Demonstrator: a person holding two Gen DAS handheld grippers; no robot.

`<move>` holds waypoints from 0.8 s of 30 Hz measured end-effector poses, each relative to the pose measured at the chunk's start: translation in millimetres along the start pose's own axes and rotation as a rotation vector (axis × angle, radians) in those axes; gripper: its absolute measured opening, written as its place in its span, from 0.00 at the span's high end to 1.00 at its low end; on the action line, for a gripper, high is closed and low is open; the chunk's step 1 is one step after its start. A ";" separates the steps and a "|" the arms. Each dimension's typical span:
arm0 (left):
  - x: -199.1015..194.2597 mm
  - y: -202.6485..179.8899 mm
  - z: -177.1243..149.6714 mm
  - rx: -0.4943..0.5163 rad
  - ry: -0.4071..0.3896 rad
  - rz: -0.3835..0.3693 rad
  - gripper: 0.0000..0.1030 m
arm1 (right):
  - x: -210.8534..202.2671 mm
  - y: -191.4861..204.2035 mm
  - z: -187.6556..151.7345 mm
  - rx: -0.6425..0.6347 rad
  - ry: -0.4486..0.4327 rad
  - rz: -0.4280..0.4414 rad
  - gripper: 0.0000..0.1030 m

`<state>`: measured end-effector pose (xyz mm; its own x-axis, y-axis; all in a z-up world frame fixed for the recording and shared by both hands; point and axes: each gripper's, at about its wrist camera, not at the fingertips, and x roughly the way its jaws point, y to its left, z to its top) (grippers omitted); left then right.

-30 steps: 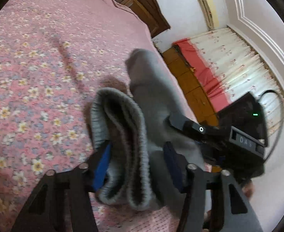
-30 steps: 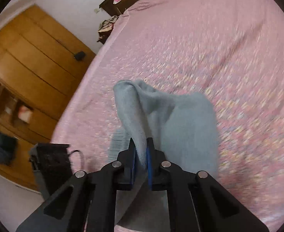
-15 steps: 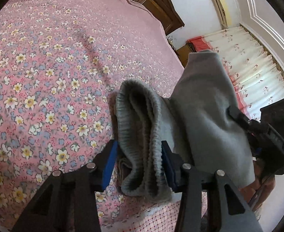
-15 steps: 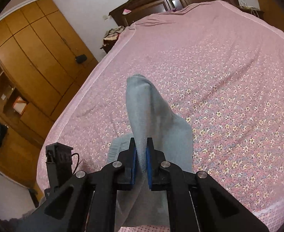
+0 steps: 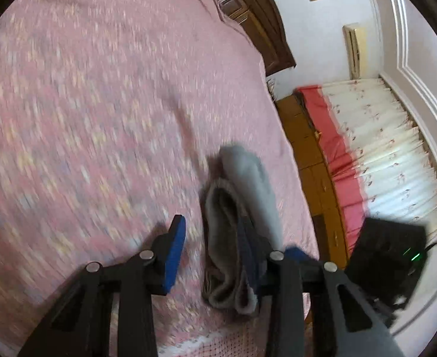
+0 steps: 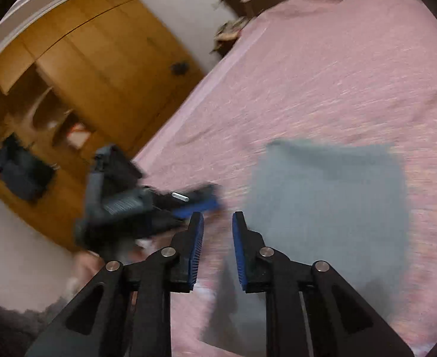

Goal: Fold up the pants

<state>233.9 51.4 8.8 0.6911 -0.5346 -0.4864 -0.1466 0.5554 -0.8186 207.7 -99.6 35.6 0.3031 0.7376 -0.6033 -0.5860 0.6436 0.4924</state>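
Both claws, left [image 5: 215,253] and right [image 6: 217,238], gape above pants [image 6: 331,208].

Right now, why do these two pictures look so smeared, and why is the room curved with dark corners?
Left wrist view: the bedspread is streaked by motion blur, its flowers smeared, while the left gripper stays sharp; the gray pants are soft-edged. Right wrist view: the same smear over the bed and wardrobe, with the right gripper crisp. Both views: fisheye lenses bend straight lines and leave black corners.
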 end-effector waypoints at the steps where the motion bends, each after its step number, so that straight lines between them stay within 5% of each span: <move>1: -5.0 1.7 8.3 -0.005 -0.006 -0.005 0.64 | 3.5 -1.7 -7.7 -0.022 0.000 -0.025 0.79; 3: -6.3 -1.2 20.3 0.005 0.004 -0.022 0.58 | 23.7 -8.5 -30.9 -0.029 0.025 -0.058 0.79; 5: 10.4 -11.5 31.9 0.054 0.060 -0.018 0.44 | 27.2 -4.1 -55.4 -0.097 -0.082 -0.088 0.79; 9: 49.4 -26.2 32.0 0.133 0.128 -0.019 0.37 | 29.9 21.7 -80.0 -0.246 -0.171 -0.230 0.79; 10: 62.0 -27.7 27.7 0.182 0.144 0.036 0.36 | 30.5 23.7 -82.6 -0.254 -0.179 -0.238 0.79; 13: 73.8 -28.9 22.4 0.288 0.089 0.120 0.36 | 28.2 20.1 -86.6 -0.239 -0.192 -0.214 0.79; 17: 65.0 -34.1 43.5 0.353 -0.014 -0.011 0.36 | 26.3 20.1 -87.1 -0.237 -0.193 -0.214 0.79; 18: 65.3 -33.4 50.2 0.366 -0.020 -0.027 0.38 | 25.8 18.7 -89.3 -0.241 -0.193 -0.217 0.79; 21: 61.6 -28.8 52.9 0.376 -0.035 -0.107 0.85 | 25.6 15.1 -89.8 -0.243 -0.196 -0.207 0.79; 24: 37.4 -30.5 40.3 0.450 -0.102 -0.255 0.85 | 23.3 15.5 -88.0 -0.250 -0.198 -0.211 0.79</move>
<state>292.8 40.2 27.8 0.7338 -0.6363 -0.2382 0.3381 0.6461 -0.6843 139.5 -90.4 -26.0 0.5616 0.6350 -0.5305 -0.6531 0.7339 0.1870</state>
